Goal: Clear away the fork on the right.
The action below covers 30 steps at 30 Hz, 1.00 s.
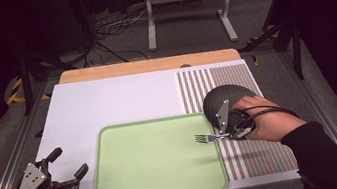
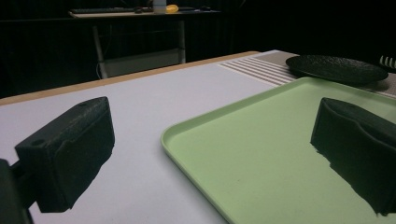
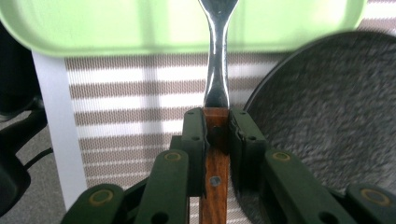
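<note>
Covering part of the dark plate [image 1: 222, 97], the right gripper [image 1: 219, 136] and its hand hide the plate's near edge. The green tray [image 1: 158, 177] lies bare, the fork [image 1: 205, 138] tines held over its right rim. The fork's wooden handle is clamped by the right gripper's jaws, its end cut off. The left gripper [image 1: 70, 166] is spread wide, gripping nothing, beside the tray.

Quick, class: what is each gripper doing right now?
Left gripper: open, holding nothing.
Right gripper: shut on the wooden-handled metal fork.
</note>
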{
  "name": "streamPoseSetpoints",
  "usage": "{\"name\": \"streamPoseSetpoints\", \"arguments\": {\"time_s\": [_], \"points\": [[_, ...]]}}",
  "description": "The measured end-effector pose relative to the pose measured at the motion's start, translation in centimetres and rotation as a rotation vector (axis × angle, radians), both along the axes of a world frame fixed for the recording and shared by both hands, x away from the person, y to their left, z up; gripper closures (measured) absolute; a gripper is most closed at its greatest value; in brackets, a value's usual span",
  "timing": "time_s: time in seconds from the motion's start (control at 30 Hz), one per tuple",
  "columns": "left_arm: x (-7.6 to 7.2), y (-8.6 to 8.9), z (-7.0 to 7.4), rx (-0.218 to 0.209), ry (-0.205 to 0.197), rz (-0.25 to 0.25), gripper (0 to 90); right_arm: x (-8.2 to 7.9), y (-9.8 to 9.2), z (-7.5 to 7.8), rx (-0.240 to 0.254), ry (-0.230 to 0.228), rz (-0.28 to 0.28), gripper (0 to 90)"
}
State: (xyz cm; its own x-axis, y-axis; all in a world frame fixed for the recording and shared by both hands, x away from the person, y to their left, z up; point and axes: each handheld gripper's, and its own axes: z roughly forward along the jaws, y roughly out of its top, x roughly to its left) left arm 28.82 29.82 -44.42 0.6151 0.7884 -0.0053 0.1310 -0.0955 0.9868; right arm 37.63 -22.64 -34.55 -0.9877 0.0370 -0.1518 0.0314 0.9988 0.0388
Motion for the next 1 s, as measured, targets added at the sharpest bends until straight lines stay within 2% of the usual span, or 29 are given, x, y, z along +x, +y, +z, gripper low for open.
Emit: {"name": "streamPoseSetpoints", "arguments": {"time_s": [0.27, 0.4, 0.43, 0.47, 0.7, 0.73, 0.8, 0.9, 0.93, 1.0], "points": [[0.0, 0.0, 0.0, -0.001, -0.001, 0.000, 0.3, 0.3, 2.5, 0.1, 0.003, -0.005, 0.037, 78.1], [0.0, 0.0, 0.0, -0.002, -0.003, 0.000, 0.3, 0.3, 3.4, 0.1, 0.015, -0.001, 0.027, 78.1], [0.0, 0.0, 0.0, -0.001, -0.003, 0.000, 0.3, 0.3, 3.7, 0.1, 0.028, 0.010, -0.004, 78.1], [0.0, 0.0, 0.0, -0.002, -0.003, -0.001, 0.3, 0.3, 4.1, 0.1, 0.040, 0.016, -0.010, 78.1], [0.0, 0.0, 0.0, -0.001, -0.005, -0.003, 0.3, 0.0, 5.6, -0.1, 0.069, 0.049, -0.164, 78.1], [0.0, 0.0, 0.0, -0.001, -0.005, -0.003, 0.3, 0.0, 5.6, -0.1, 0.069, 0.049, -0.164, 78.1], [0.0, 0.0, 0.0, -0.002, -0.005, -0.004, 0.3, -0.2, 5.9, -0.2, 0.077, 0.056, -0.202, 78.1], [0.0, 0.0, 0.1, -0.003, -0.004, -0.005, 0.3, -0.2, 6.4, -0.5, 0.083, 0.039, -0.251, 78.1], [0.0, 0.0, 0.1, -0.002, -0.004, -0.005, 0.3, -0.2, 6.4, -0.5, 0.083, 0.039, -0.251, 78.1], [0.0, 0.0, 0.1, -0.002, -0.004, -0.005, 0.3, -0.2, 6.5, -0.7, 0.100, 0.059, -0.311, 78.1]]}}
